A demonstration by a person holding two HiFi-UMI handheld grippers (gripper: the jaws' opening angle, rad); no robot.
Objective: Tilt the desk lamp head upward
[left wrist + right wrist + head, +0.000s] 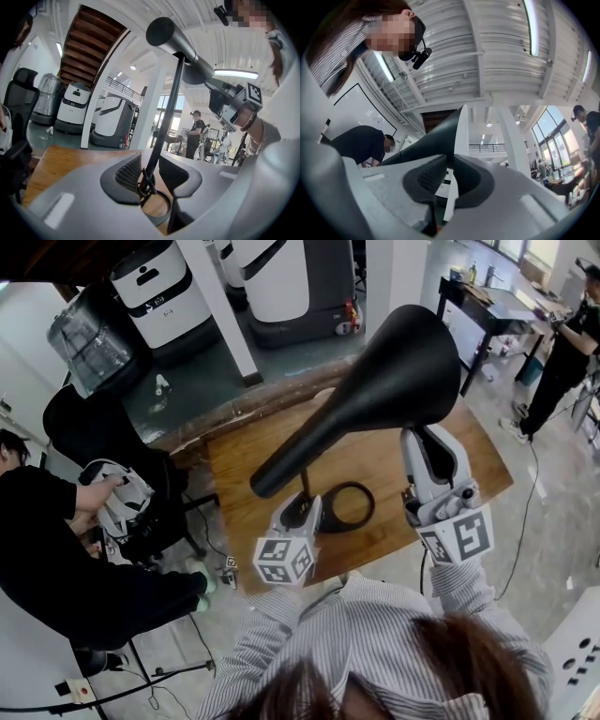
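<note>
head view: the black lamp head [394,371] tips up toward us over the wooden table [469,474]. the left gripper [302,507] sits low at the stem [306,486], just above the ring base [371,506], with bare wood showing inside the ring. the right gripper [422,442] reaches up to the lamp head's wide rim.

left gripper view: both pads are closed on the thin stem [168,108], with the ring base [161,213] just below.

right gripper view: the jaws are pinched tight on the lamp head [436,136], its thin edge clamped between the pads.

No text, label or number can be read anywhere.
</note>
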